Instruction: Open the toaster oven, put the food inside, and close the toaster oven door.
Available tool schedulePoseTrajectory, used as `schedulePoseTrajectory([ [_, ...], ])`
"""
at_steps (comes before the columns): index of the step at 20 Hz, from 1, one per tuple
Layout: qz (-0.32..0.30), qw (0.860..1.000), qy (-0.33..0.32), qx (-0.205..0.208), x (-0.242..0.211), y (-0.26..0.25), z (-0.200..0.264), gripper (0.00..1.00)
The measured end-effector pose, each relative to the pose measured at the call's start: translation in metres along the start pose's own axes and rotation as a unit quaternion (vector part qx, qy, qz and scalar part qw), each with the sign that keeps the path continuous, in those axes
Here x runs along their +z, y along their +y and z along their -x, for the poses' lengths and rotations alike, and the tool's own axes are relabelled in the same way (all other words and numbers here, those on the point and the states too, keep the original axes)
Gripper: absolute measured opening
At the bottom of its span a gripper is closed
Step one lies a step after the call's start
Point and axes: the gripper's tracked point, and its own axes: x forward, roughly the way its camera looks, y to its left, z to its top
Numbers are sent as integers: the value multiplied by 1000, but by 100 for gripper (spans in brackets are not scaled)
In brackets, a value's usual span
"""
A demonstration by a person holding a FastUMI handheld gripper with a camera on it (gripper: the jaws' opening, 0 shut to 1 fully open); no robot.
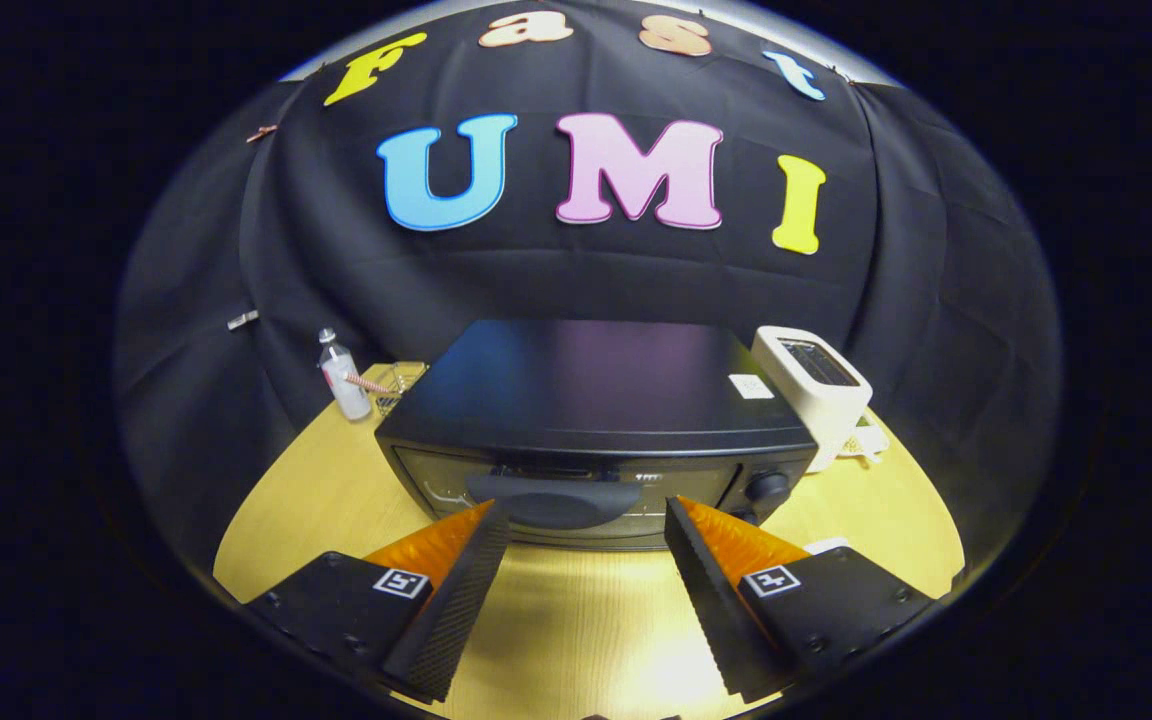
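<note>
The oven (pixel 596 425) is seen on the table (pixel 336 500) with its door (pixel 561 495) shut, just ahead of the gripper (pixel 586 520), whose fingers are spread wide and hold nothing, the door handle (pixel 554 500) lying between their tips. No food can be made out through the dark glass (too dim to tell). The scene fits either a door yet to be opened or one closed again with the food inside.
</note>
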Motion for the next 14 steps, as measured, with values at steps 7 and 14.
schedulePoseTrajectory([
  [7,4,993,-109,-34,93,-60,60,98],
  [14,17,979,-193,-70,165,-103,121,98],
])
